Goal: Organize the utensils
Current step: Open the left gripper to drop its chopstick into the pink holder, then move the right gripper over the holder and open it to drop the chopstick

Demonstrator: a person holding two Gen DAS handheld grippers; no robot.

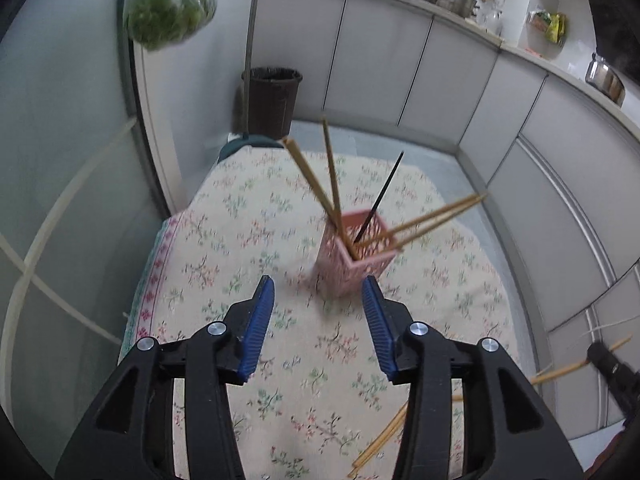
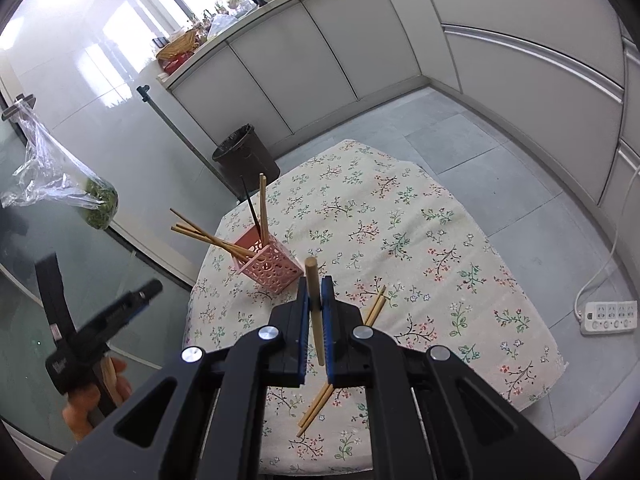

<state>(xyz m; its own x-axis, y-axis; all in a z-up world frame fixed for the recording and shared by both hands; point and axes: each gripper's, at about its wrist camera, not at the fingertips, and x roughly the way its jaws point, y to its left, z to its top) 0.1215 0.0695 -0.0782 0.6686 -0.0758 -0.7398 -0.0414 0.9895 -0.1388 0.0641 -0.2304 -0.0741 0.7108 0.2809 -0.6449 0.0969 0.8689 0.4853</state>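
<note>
A pink lattice utensil holder stands on the floral tablecloth. Several wooden chopsticks and one black chopstick lean out of it. My left gripper hovers just before the holder, open, with nothing between its blue pads. My right gripper is shut on one wooden chopstick, which stands almost upright between the pads. Loose chopsticks lie on the cloth beneath it. The left gripper shows in the right wrist view, held by a hand.
A dark waste bin stands past the table's far end. A plastic bag of greens hangs at the left by a glass door. White cabinets line the back and right. A power strip lies on the floor.
</note>
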